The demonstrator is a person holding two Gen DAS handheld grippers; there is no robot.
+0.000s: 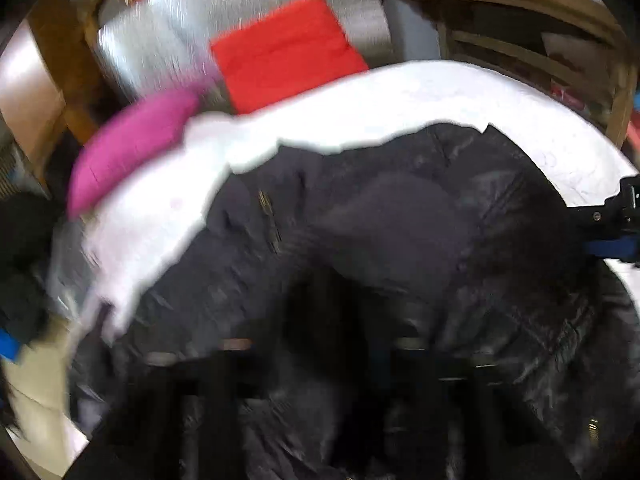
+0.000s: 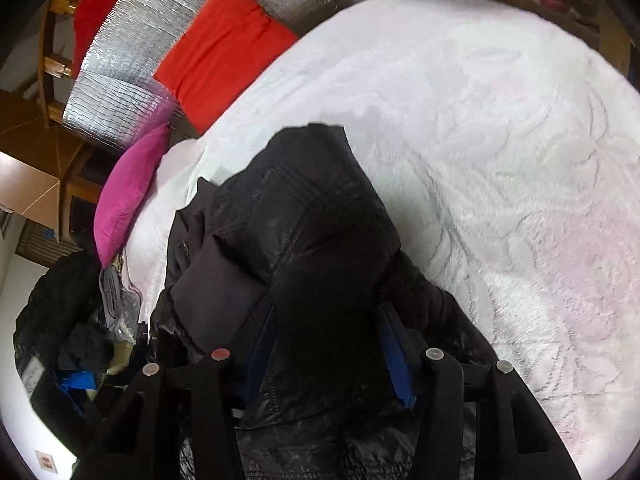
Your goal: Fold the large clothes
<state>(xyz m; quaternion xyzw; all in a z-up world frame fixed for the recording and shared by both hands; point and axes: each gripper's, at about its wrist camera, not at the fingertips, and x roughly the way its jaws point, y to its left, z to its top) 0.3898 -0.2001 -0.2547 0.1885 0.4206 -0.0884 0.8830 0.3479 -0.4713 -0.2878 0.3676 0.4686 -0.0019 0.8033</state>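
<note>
Black jacket (image 2: 304, 216) beside wide bare white bedspread (image 2: 500, 140).

Black jacket (image 2: 304, 216), white embossed blanket (image 2: 500, 140), magenta pillow (image 2: 128, 196), red cushion (image 2: 220, 52)

So it's a bed (image 2: 500, 128) with a fluffy white cover, and a black jacket (image 2: 304, 216) is heaped on it. A pink pillow (image 2: 128, 196) sits at the edge, with a red cushion (image 2: 224, 48) just past it.
</note>
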